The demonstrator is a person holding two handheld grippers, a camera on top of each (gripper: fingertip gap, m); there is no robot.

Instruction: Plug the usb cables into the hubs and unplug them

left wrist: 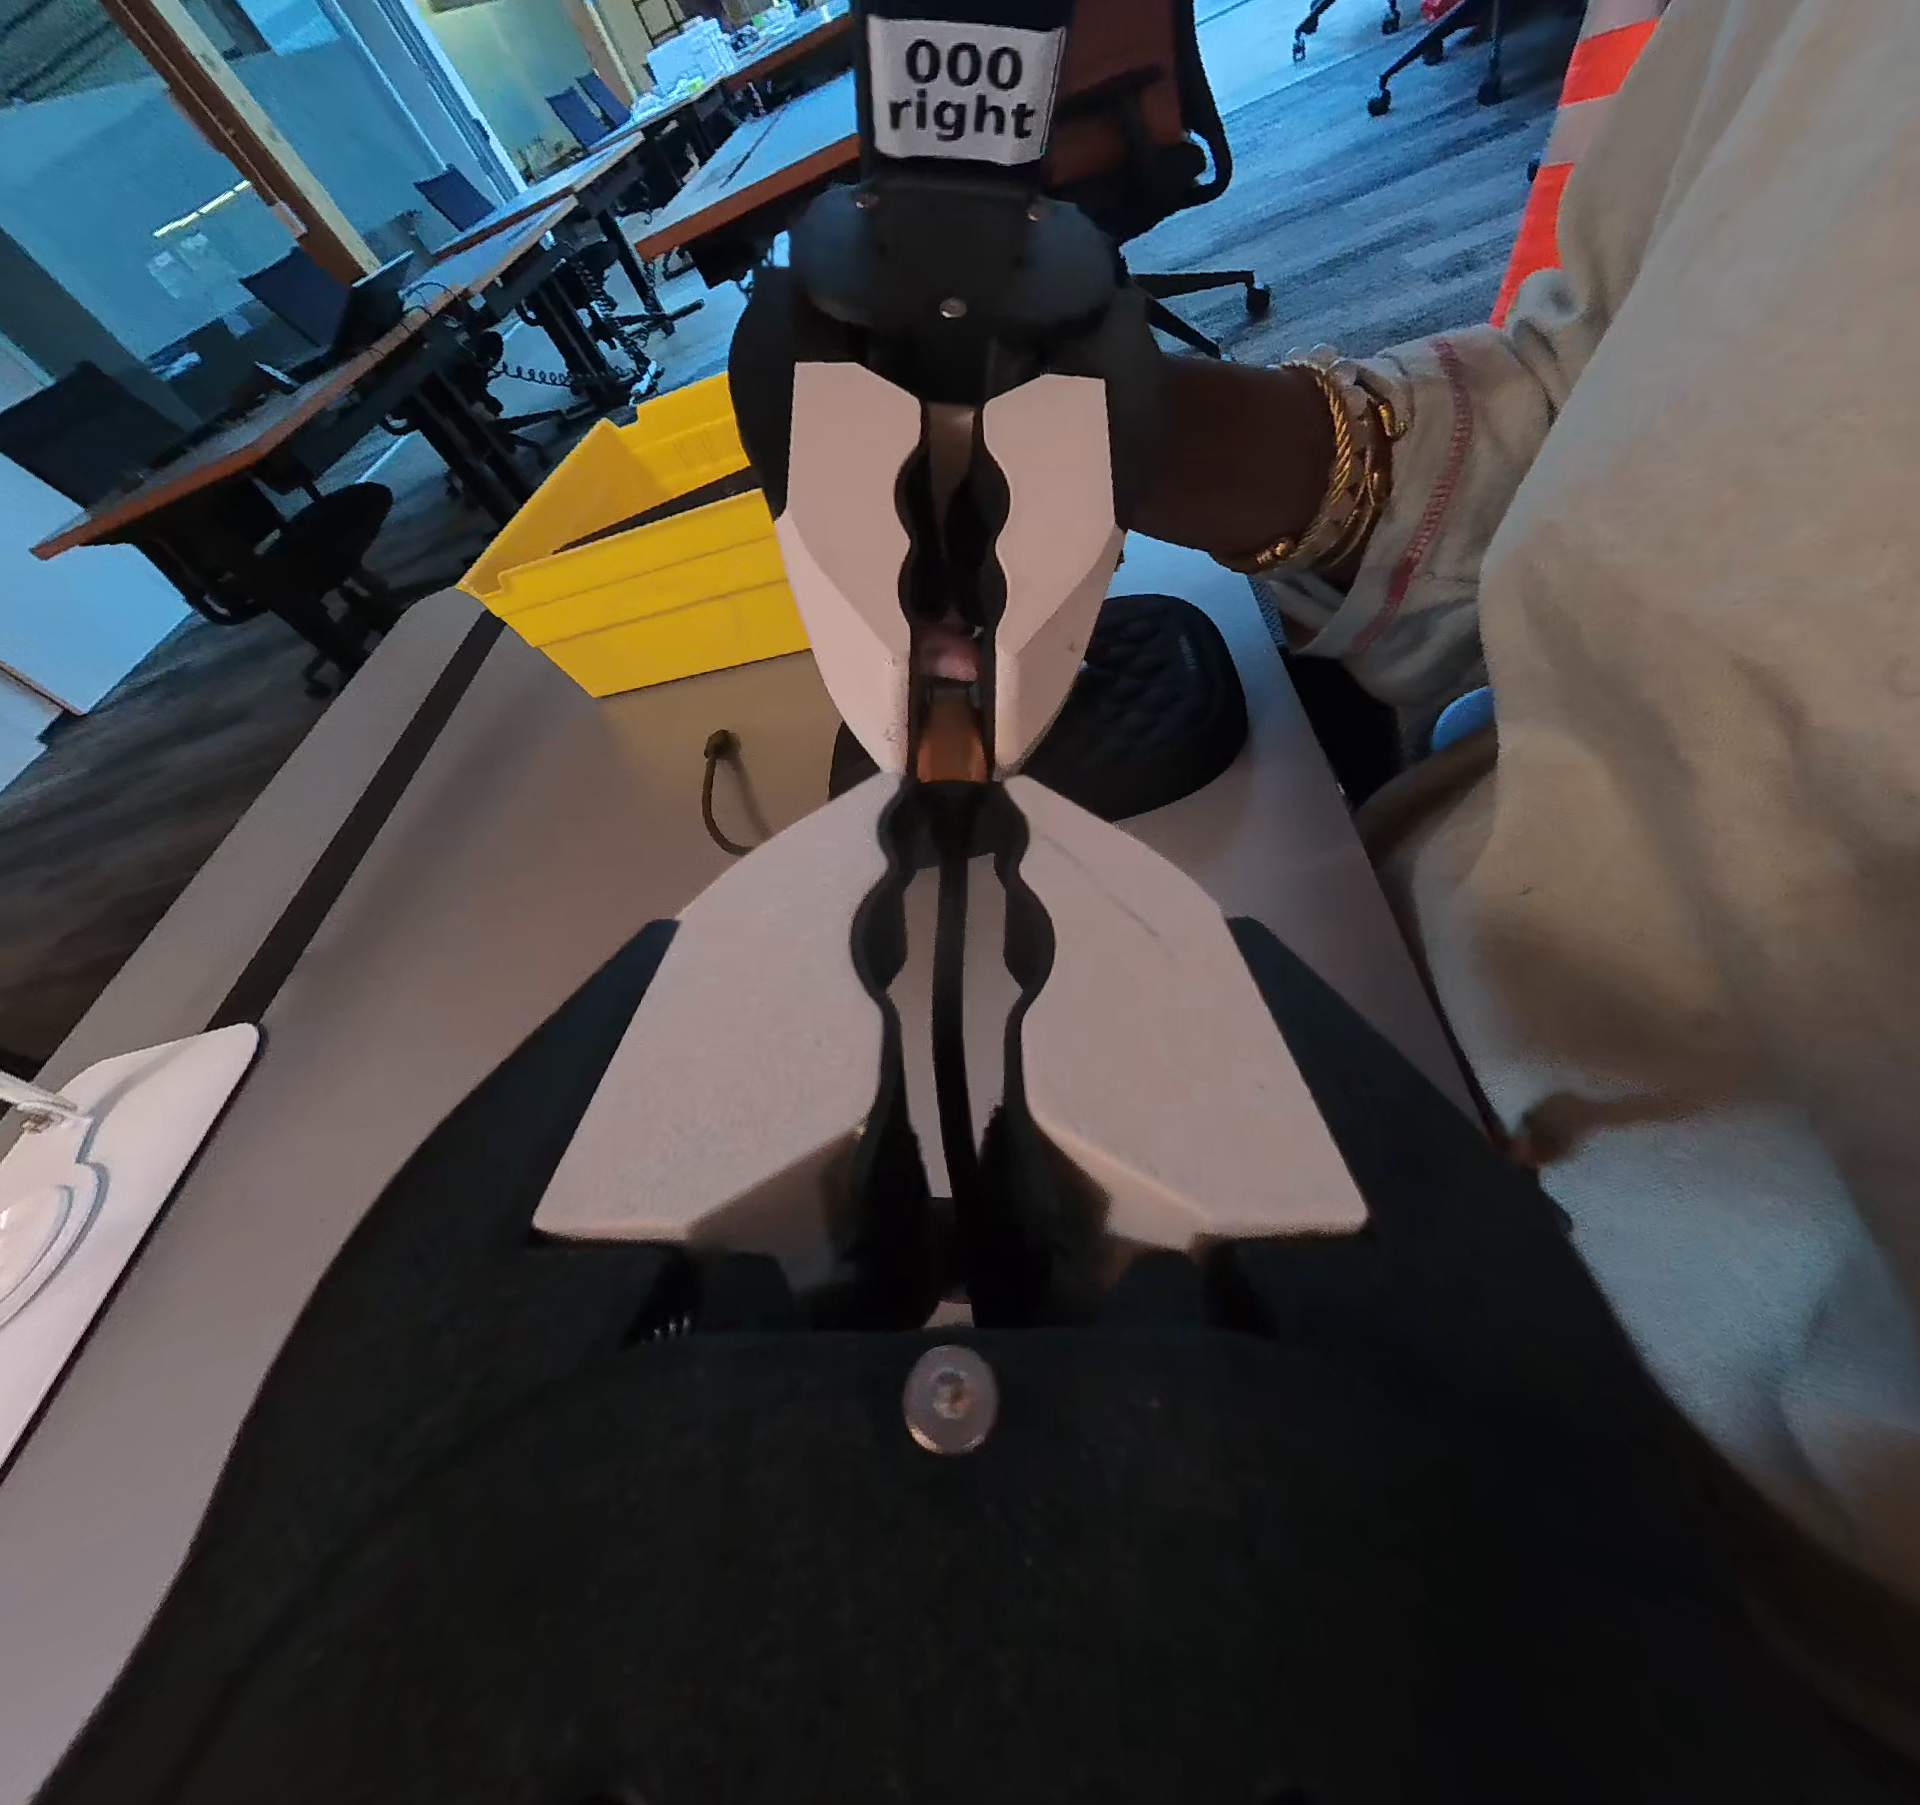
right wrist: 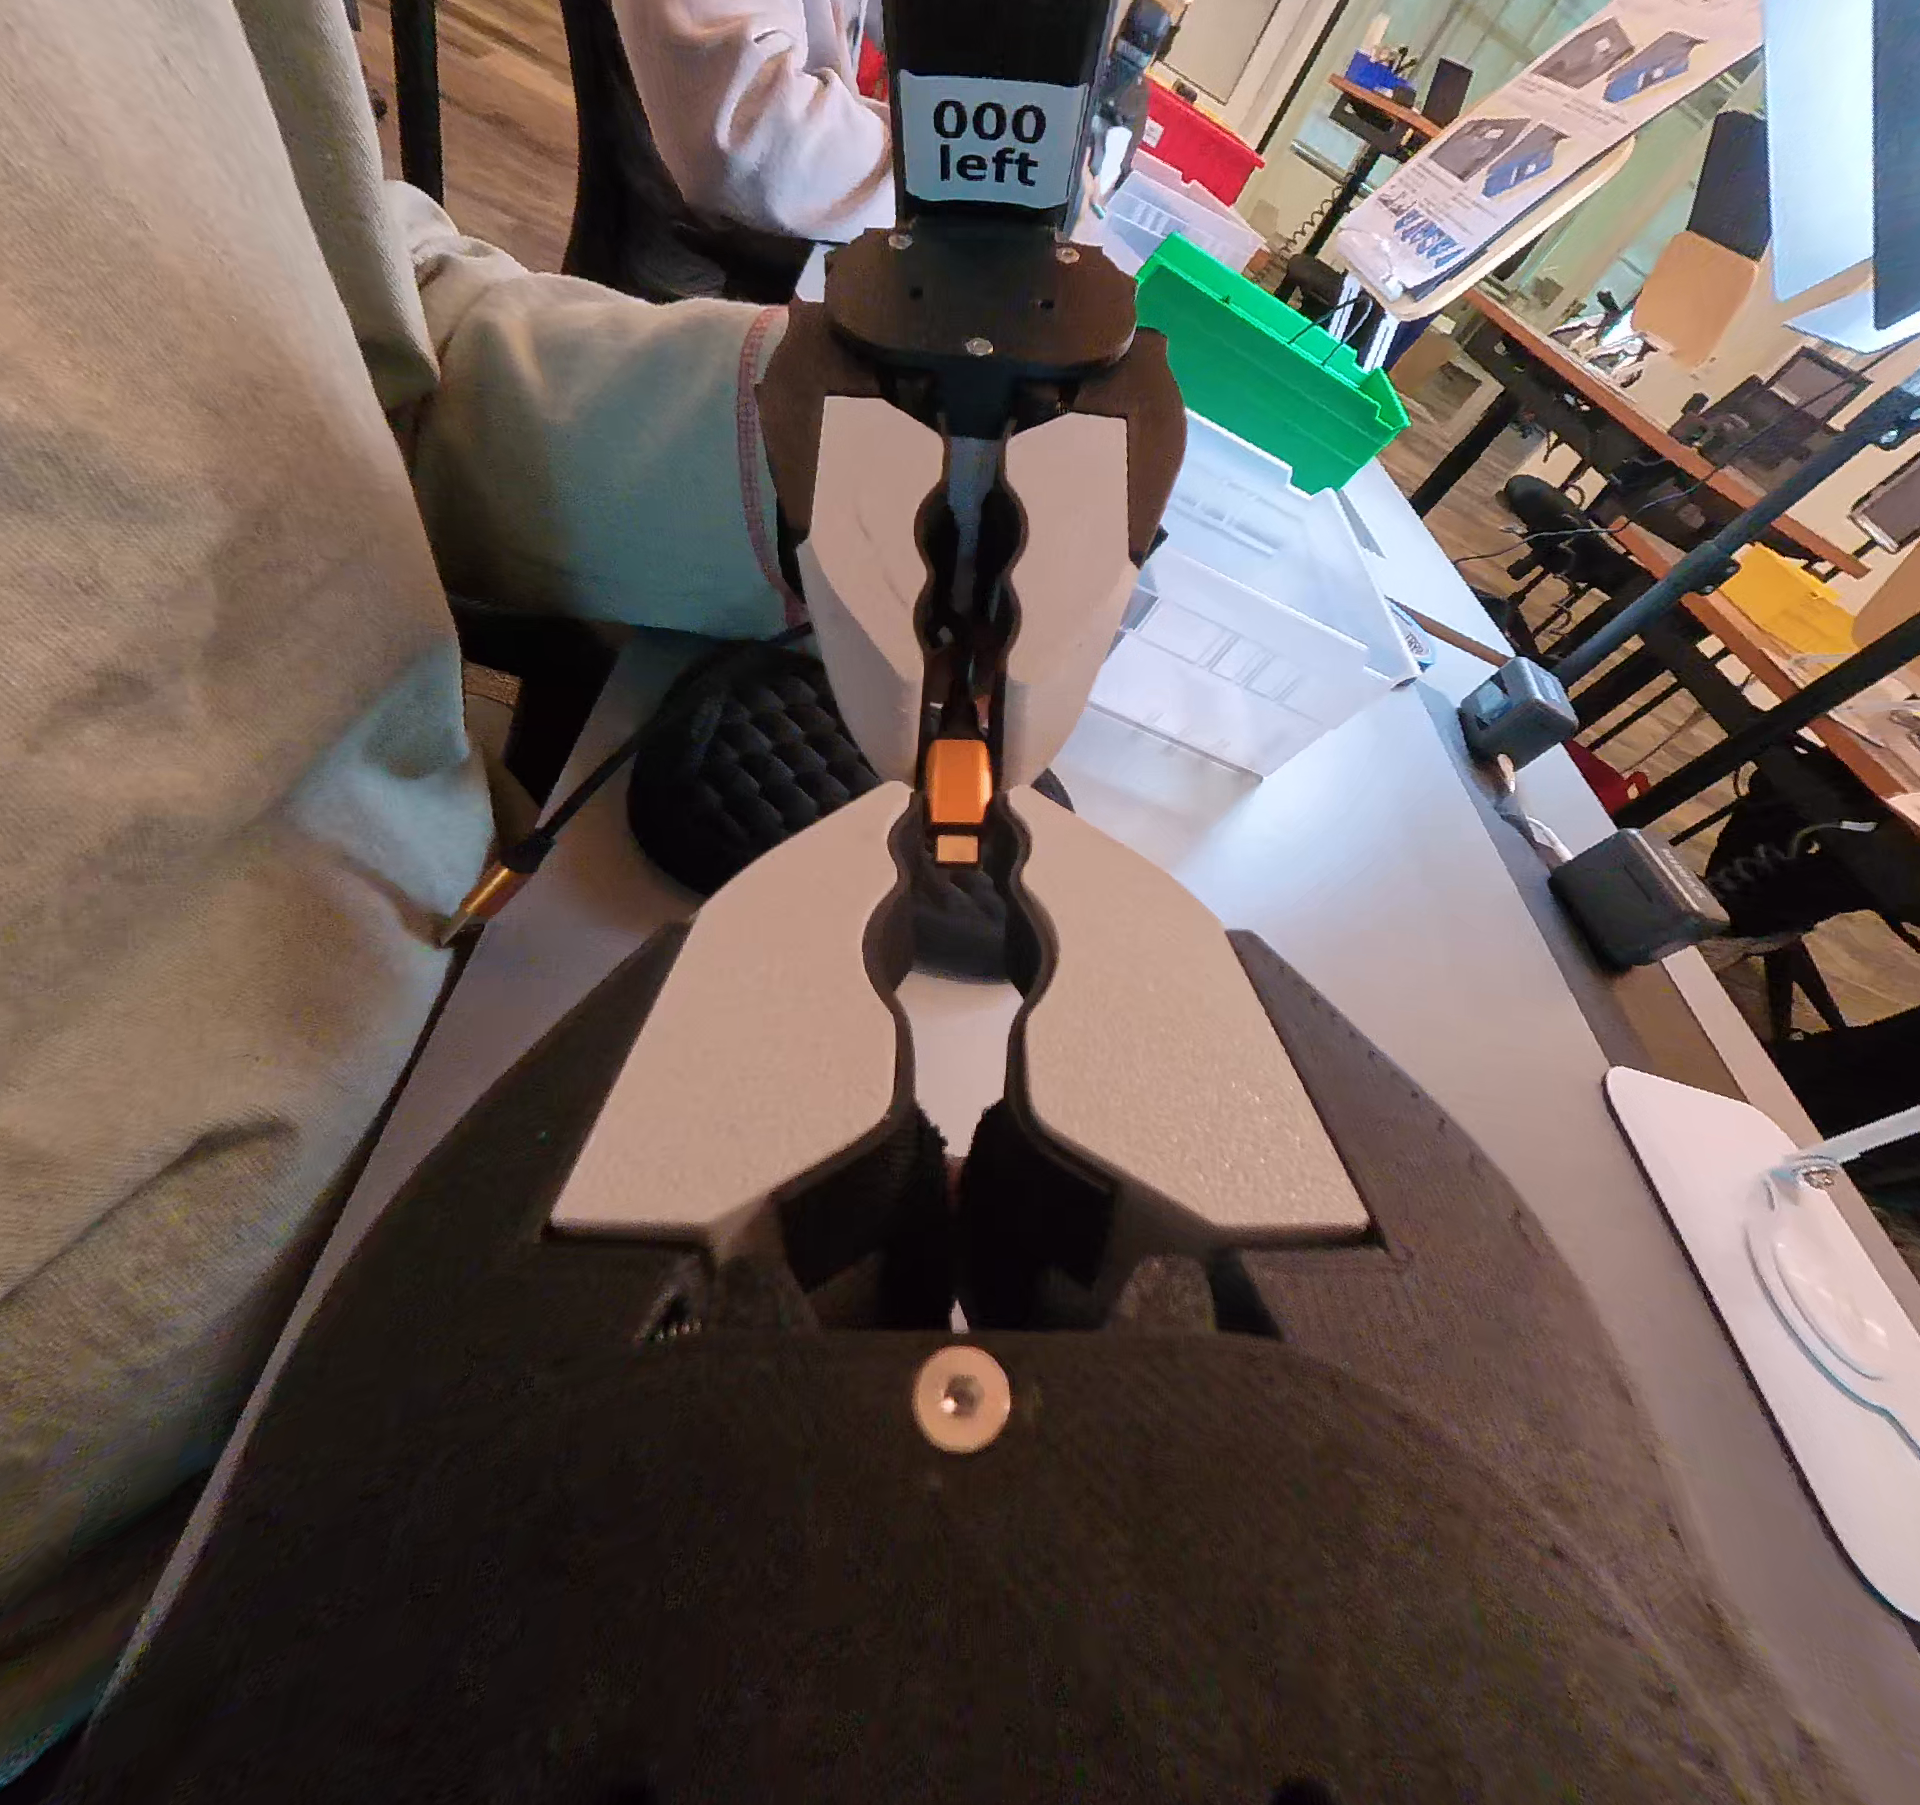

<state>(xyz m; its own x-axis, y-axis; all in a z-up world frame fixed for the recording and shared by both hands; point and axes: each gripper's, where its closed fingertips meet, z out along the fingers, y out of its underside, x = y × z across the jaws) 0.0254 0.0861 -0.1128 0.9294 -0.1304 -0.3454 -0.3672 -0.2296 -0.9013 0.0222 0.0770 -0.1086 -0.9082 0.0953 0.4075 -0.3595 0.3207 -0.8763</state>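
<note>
An orange usb plug point(right wrist: 957, 781) on a black cable point(left wrist: 951, 1028) sits where the two grippers meet tip to tip above the grey table point(left wrist: 499, 872). My left gripper point(left wrist: 948, 791) is shut on the plug's body, and the cable runs back between its fingers. My right gripper point(right wrist: 958, 799) faces it, jaws narrow, closed around the plug's front, with the metal tip point(right wrist: 957, 848) between its fingers. The plug also shows in the left wrist view point(left wrist: 948, 742). The cable's other end point(right wrist: 486, 895), gold-coloured, lies loose on the table. It also shows in the left wrist view point(left wrist: 717, 747).
A black quilted pouch point(right wrist: 748, 779) lies under the grippers. A yellow bin point(left wrist: 644, 571), a green bin point(right wrist: 1268, 384) and a clear organiser box point(right wrist: 1247, 633) stand behind. Two small dark boxes point(right wrist: 1631, 893) sit by the table edge. A white pad point(right wrist: 1766, 1288) lies near. A person's cream sleeve point(right wrist: 582, 467) is close. Only a small space, under 4 cm, lies between the two pairs of fingers.
</note>
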